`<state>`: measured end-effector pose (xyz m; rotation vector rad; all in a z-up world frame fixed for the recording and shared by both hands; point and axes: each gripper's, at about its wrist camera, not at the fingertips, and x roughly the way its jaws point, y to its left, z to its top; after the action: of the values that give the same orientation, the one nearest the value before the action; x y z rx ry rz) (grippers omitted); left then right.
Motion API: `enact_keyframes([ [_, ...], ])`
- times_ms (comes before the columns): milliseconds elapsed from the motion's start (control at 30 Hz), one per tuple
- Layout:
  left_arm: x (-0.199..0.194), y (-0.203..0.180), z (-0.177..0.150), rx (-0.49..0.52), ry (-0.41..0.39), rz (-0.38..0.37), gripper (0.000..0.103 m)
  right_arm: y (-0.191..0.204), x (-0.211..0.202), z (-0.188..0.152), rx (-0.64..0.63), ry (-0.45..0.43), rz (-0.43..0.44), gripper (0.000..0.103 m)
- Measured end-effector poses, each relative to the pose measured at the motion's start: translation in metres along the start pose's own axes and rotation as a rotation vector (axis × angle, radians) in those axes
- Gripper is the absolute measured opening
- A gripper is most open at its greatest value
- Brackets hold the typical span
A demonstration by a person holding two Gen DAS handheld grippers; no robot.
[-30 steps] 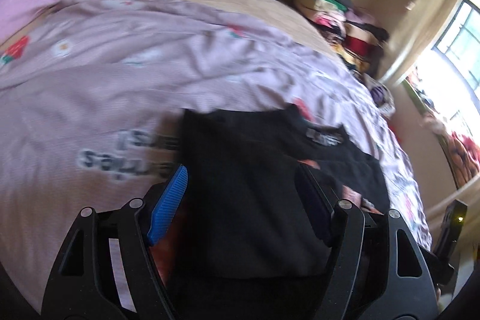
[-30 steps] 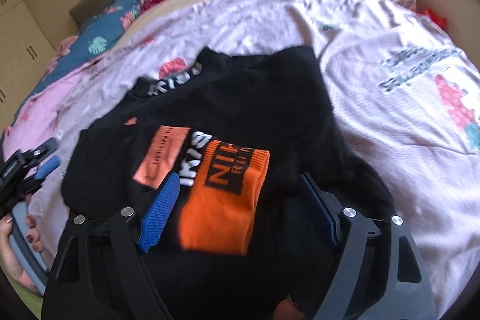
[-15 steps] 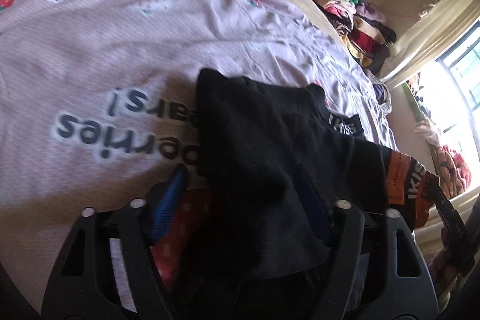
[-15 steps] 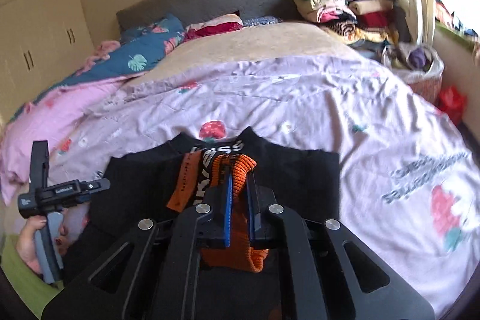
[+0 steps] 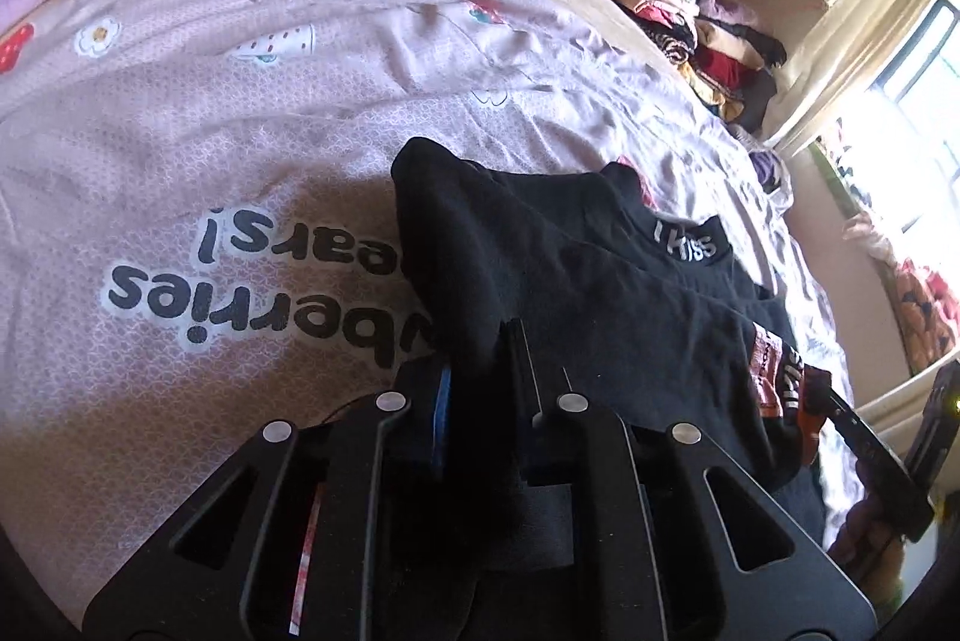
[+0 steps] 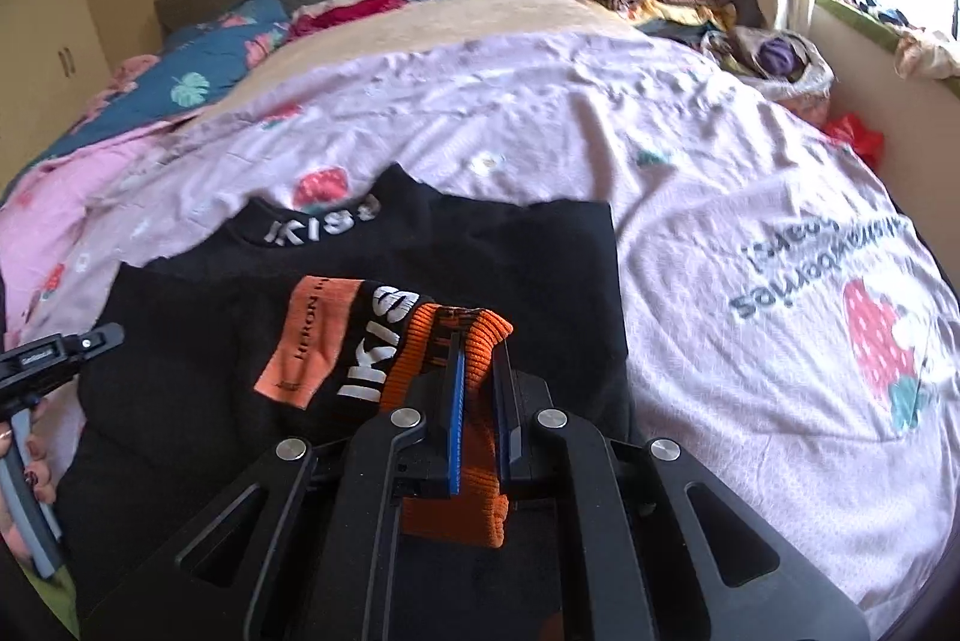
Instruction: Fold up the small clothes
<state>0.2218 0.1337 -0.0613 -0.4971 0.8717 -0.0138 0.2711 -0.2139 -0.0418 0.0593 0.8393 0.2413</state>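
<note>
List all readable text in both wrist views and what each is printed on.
"IKISS", white, on the black sweater's collar.
"IKIS…", white, on the sleeve by the orange cuff; the rest is hidden in the fold.
"HERON…", small, on the orange patch; remainder too small to read.
"…berries" and "…ears!", black, upside down on the pink bedspread; the starts are covered by the sweater.
Grey print beside the strawberry picture: too blurred to read.

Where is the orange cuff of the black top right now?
In the right wrist view the orange cuff sits low at centre, pinched in the right gripper, on the black top.
</note>
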Motion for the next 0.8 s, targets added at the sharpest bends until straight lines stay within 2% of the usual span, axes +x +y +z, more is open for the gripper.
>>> enact_keyframes([
  [133,0.000,0.001,0.000,0.006,0.001,0.009,0.012,0.002,0.001,-0.001,-0.009,0.002,-0.020,0.008],
  [233,-0.003,-0.002,0.000,0.018,-0.002,0.035,0.016,0.002,-0.001,-0.002,0.002,0.014,-0.024,0.019],
  [267,-0.007,-0.005,0.000,0.031,-0.013,0.046,0.018,-0.001,-0.004,-0.002,0.023,0.005,0.004,0.022],
  [333,-0.016,-0.010,0.000,0.062,-0.034,0.061,0.028,-0.004,-0.012,-0.004,0.041,-0.013,0.015,0.033],
  [400,-0.027,-0.015,0.001,0.089,-0.067,0.087,0.031,-0.004,-0.018,-0.005,0.043,-0.021,0.018,0.033],
  [533,-0.039,-0.025,0.003,0.118,-0.095,0.083,0.035,0.001,-0.026,-0.008,0.046,-0.017,0.055,0.035],
  [800,-0.020,-0.058,-0.017,0.209,0.016,0.016,0.044,0.028,-0.031,-0.014,-0.013,-0.003,0.119,0.041],
])
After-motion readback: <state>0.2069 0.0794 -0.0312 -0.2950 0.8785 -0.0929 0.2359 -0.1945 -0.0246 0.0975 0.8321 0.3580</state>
